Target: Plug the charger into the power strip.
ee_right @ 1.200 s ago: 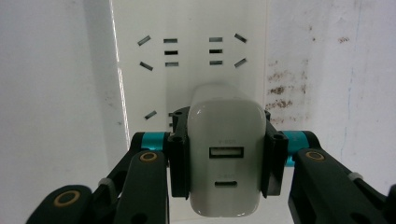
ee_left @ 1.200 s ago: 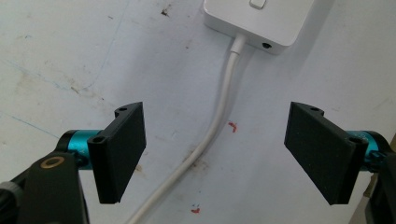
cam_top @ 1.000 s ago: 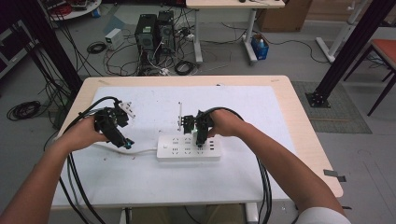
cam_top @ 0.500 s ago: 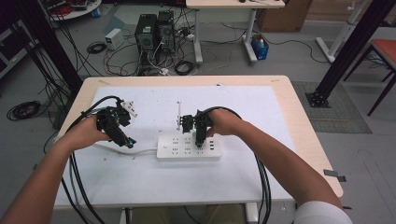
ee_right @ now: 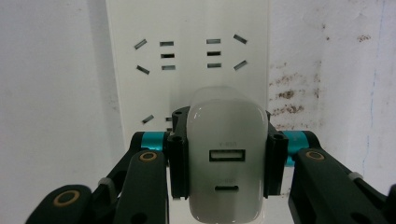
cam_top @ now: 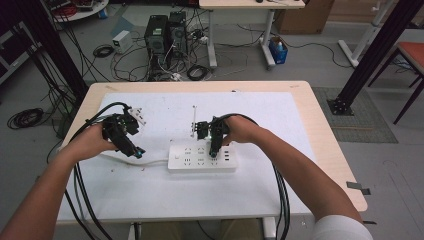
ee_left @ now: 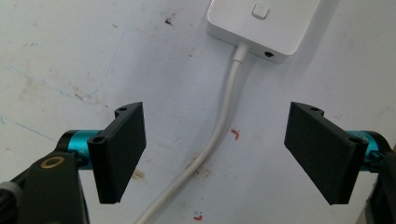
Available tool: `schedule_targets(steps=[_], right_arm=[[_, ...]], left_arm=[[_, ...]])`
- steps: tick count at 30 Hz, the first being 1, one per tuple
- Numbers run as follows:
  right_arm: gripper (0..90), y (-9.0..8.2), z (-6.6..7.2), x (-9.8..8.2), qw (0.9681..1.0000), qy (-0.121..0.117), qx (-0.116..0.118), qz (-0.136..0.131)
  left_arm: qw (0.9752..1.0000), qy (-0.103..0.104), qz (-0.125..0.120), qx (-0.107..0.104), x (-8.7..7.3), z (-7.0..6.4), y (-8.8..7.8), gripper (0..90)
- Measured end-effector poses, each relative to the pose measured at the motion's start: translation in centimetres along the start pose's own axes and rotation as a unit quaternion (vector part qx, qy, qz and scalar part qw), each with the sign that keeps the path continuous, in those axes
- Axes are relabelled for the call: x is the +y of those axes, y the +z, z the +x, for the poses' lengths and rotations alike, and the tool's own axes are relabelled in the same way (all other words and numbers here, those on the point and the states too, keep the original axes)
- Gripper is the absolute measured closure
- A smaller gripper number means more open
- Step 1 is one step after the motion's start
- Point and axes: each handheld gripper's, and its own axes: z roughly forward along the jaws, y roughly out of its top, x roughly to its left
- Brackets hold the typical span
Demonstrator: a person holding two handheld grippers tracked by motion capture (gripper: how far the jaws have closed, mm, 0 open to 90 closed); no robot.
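Note:
A white power strip (cam_top: 200, 157) lies on the white table cover, and its sockets (ee_right: 187, 28) show close up in the right gripper view. My right gripper (ee_right: 227, 158) is shut on a white USB charger (ee_right: 227, 140), its jaws pressing the charger's two sides. It holds the charger just above the strip, over the strip's right half (cam_top: 214, 150). My left gripper (ee_left: 219, 154) stands open to the left of the strip (cam_top: 136, 151). The strip's white cable (ee_left: 229, 107) runs between its jaws untouched, and the strip's switch end (ee_left: 261, 23) lies ahead of them.
A small white plug-like object (cam_top: 139, 116) lies beyond the left hand. A thin pale stick (cam_top: 193, 120) sits behind the strip. Black gripper cables (cam_top: 82, 190) trail off the table's front edge. Computers and cables stand on the floor behind the table.

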Motion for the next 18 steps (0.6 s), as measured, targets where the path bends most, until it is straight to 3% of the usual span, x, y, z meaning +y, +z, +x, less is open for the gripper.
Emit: schedule_targets(steps=[4, 6, 8, 10, 11, 13, 14, 17, 18], right_arm=[[61.3, 0.0, 0.3, 0.1, 0.9999, -0.004, -0.01, 0.003], [37.5, 0.1, 0.5, -0.1, 0.9996, 0.016, -0.022, -0.002], [29.7, -0.5, 0.5, -0.5, 0.9983, 0.047, -0.015, -0.032], [20.8, -1.5, 0.3, -1.5, 0.9943, 0.086, -0.012, -0.063], [20.7, -2.1, 0.2, -2.0, 0.9921, 0.103, -0.015, -0.071], [20.3, -3.3, 0.3, -3.3, 0.9878, 0.128, -0.033, -0.082], [14.8, -3.9, 0.1, -4.0, 0.9857, 0.137, -0.04, -0.089], [11.3, -5.5, -0.2, -6.2, 0.9756, 0.187, -0.054, -0.102], [11.3, -6.2, -0.3, -7.5, 0.9702, 0.208, -0.055, -0.112]], left_arm=[[1.0, 0.0, -0.002, 0.001, 0.2, 0.1, 0.1, 20.7], [1.0, 0.005, -0.002, 0.001, 0.2, 0.2, 0.0, 20.7], [1.0, 0.005, -0.006, 0.0, 0.2, 0.1, 0.1, 20.7], [1.0, 0.007, -0.004, 0.001, 0.2, 0.2, 0.1, 20.7], [1.0, 0.003, -0.008, 0.001, 0.2, 0.2, 0.1, 20.7], [0.9999, 0.004, -0.01, 0.005, 0.2, 0.3, -0.1, 20.7], [0.9999, 0.004, -0.01, 0.006, 0.2, 0.4, -0.2, 20.7], [0.9999, 0.005, -0.014, 0.008, 0.2, 0.4, -0.5, 20.7], [0.9999, 0.006, -0.012, 0.01, 0.3, 0.4, -0.7, 20.7]])
